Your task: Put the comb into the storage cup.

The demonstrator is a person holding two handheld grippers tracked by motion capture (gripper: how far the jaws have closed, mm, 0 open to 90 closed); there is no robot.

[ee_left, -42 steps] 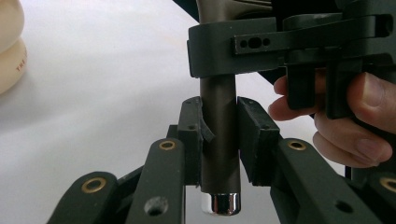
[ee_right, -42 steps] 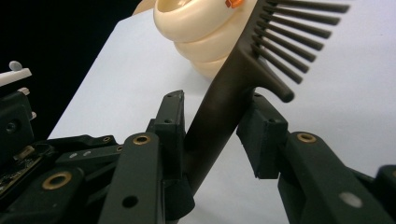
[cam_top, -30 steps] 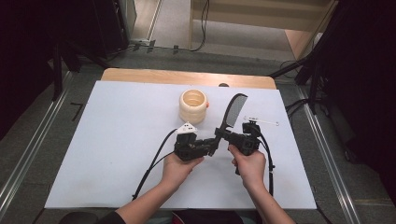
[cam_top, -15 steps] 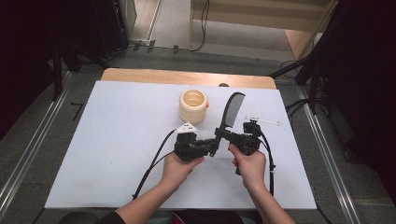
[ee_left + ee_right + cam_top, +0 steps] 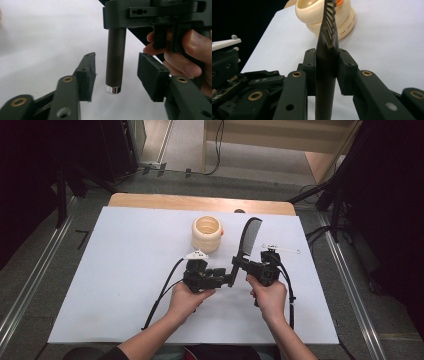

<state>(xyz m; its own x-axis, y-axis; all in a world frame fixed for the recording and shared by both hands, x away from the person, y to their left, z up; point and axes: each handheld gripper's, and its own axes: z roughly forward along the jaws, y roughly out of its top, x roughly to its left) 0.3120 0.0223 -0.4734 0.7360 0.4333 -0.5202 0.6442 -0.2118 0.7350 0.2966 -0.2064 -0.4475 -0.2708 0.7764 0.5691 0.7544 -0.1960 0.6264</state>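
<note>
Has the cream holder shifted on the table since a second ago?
No. The cream holder sits at the same spot relative to the table's wooden back edge.

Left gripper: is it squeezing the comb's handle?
No, the left gripper's jaws stand apart from the comb's handle, gaps on both sides; they have just been opening.

free: table left half | blocked ahead: cream holder just beyond both hand-held grippers

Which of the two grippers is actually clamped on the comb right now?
The right gripper: its pads press the black comb handle. The left gripper has just been opening, its pads standing clear of the handle's end.
</note>
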